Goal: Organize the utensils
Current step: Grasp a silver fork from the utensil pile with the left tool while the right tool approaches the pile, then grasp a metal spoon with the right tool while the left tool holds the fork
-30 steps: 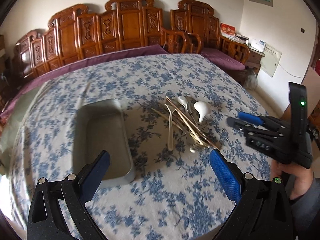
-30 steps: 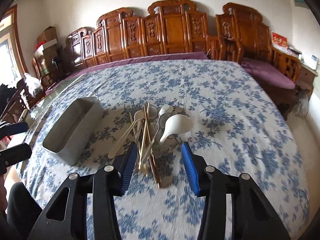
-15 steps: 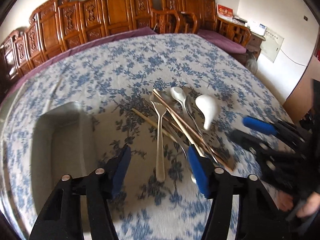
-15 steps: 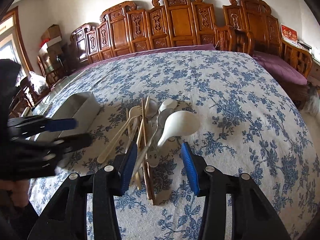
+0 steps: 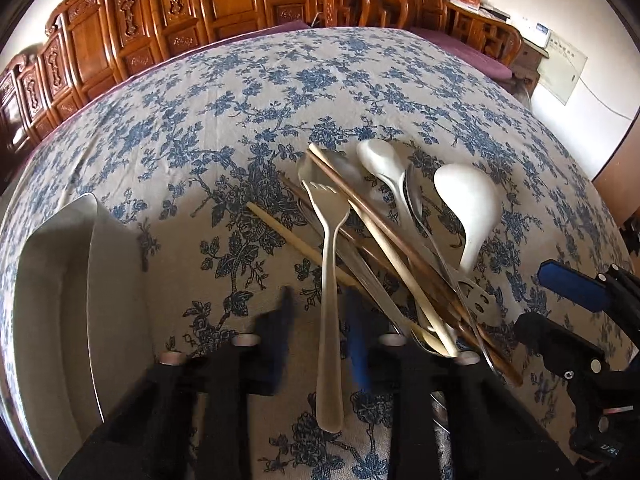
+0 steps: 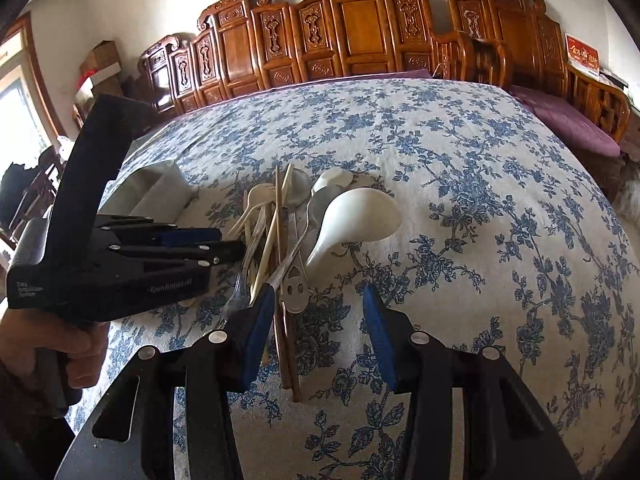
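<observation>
My left gripper [image 5: 320, 320] straddles the fork [image 5: 330, 280] handle, jaws narrow, contact unclear w/ blur. Right gripper [image 6: 318, 332] hangs wide open, empty, at the pile's near end. Risk: fork overlaps chopsticks [image 5: 384, 236], so lifting may drag them. Only the left view shows the tray [image 5: 52, 300] interior; beyond, white spoon [image 6: 356, 216].

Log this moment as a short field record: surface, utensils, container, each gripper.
surface: table with blue floral cloth
utensil pile: metal fork, chopsticks, metal spoons, white ceramic spoon, heaped and crossing
container: metal tray, left of the pile, no utensils visible in it
left gripper: narrowly open, fingers either side of the fork handle, grip not confirmed
right gripper: open, at the near end of the pile, holding nothing
</observation>
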A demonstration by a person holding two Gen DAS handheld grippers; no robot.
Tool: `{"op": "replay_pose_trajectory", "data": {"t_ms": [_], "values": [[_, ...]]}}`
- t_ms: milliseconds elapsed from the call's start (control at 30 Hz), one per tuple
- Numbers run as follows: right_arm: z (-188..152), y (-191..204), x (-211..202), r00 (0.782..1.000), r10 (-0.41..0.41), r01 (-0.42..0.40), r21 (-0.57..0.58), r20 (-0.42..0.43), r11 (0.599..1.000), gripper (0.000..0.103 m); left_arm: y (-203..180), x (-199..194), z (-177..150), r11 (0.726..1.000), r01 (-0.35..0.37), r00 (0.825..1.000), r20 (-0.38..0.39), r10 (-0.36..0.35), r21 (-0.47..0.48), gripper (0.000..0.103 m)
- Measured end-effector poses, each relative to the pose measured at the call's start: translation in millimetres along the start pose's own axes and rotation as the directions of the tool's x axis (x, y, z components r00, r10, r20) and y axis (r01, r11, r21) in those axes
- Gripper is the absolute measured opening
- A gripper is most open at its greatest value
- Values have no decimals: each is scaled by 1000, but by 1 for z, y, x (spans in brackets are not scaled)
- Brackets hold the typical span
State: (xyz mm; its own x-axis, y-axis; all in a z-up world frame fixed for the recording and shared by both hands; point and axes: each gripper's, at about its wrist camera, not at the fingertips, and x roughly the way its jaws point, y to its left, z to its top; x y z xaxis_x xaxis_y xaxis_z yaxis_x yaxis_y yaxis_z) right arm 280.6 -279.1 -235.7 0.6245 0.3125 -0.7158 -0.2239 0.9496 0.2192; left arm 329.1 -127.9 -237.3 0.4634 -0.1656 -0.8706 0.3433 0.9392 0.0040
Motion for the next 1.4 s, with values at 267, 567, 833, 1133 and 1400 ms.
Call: {"op": "replay_pose_trajectory", "data": {"t_ms": [267, 567, 833, 1133, 1400], "values": [[5, 3, 7, 1000, -3, 3, 23, -8, 1000, 49, 3, -42, -4, 999, 31, 997, 76, -33, 30, 7], [34, 23, 34, 997, 28, -27, 2, -77, 1000, 23, 19, -84, -15, 1000, 31, 989, 141, -31, 6, 7], [51, 23, 66, 986, 1, 2, 18, -166, 1000, 20, 27, -100, -26, 999, 36, 984, 176, -34, -5, 7], [47, 23, 72, 981, 16, -7, 47, -196, 999, 17, 37, -121, -36, 1000, 21, 978, 208, -20, -4, 7], [48, 21, 59, 984, 29, -17, 70, -174, 997, 12, 38, -128, -42, 1000, 17, 976, 219, -17, 0, 7]]}}
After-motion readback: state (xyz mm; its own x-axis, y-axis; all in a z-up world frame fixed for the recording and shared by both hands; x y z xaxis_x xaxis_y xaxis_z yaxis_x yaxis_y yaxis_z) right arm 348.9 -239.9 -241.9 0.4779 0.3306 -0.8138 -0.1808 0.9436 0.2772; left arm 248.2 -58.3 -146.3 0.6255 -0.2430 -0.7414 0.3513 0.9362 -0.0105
